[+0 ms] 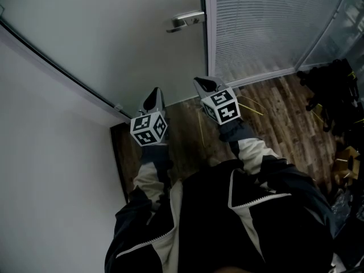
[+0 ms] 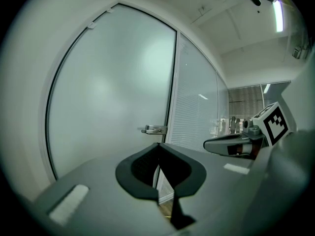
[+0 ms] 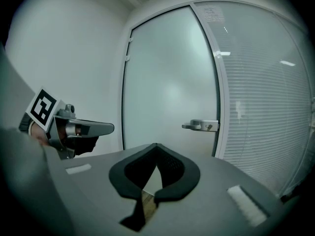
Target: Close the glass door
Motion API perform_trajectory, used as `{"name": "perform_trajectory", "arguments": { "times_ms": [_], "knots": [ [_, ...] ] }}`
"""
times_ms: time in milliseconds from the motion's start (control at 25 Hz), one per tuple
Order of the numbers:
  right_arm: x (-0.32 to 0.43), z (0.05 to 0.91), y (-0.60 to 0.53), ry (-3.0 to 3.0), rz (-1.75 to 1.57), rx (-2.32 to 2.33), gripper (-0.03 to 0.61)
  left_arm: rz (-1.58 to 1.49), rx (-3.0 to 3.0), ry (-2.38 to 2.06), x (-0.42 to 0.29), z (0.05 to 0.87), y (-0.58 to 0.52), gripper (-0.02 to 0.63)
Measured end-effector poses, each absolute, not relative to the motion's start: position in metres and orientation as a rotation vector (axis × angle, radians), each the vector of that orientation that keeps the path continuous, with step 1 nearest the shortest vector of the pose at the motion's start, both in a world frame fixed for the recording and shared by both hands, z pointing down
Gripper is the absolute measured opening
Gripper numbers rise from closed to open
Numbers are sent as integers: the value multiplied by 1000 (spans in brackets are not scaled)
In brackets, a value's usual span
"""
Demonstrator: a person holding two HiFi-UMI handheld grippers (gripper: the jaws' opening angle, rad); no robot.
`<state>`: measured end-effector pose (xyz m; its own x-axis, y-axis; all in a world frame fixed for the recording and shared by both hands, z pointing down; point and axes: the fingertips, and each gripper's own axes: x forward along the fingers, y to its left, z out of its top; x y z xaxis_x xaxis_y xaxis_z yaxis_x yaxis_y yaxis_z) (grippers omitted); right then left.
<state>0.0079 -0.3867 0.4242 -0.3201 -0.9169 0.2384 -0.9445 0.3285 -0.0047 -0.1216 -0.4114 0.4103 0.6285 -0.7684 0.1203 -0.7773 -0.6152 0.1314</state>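
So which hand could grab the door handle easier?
Probably the right. In the head view the right gripper sits nearly under the handle; the left gripper is farther to the side. Both are shut, holding nothing.

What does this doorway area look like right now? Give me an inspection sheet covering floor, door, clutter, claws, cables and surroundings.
Surface: wood floor, dark planks.
Job's things: glass door, frosted, looks shut against its frame; lever handle free of both claws.
Clutter: dark gear and cardboard at the floor's right; yellow sticks on the floor.
Grippers: left claw and right claw both shut, empty, short of the door.
Cables: nothing seen.
Surroundings: white wall at left, blind-covered glass panel at right.
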Motion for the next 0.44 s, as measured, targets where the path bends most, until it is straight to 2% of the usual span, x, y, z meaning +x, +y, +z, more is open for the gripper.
{"name": "perform_trajectory", "arguments": {
  "times_ms": [440],
  "knots": [
    [16,417,-385,-2399,182,1700,0,78,2713,-1259,-104,403,-411,3]
  ]
}}
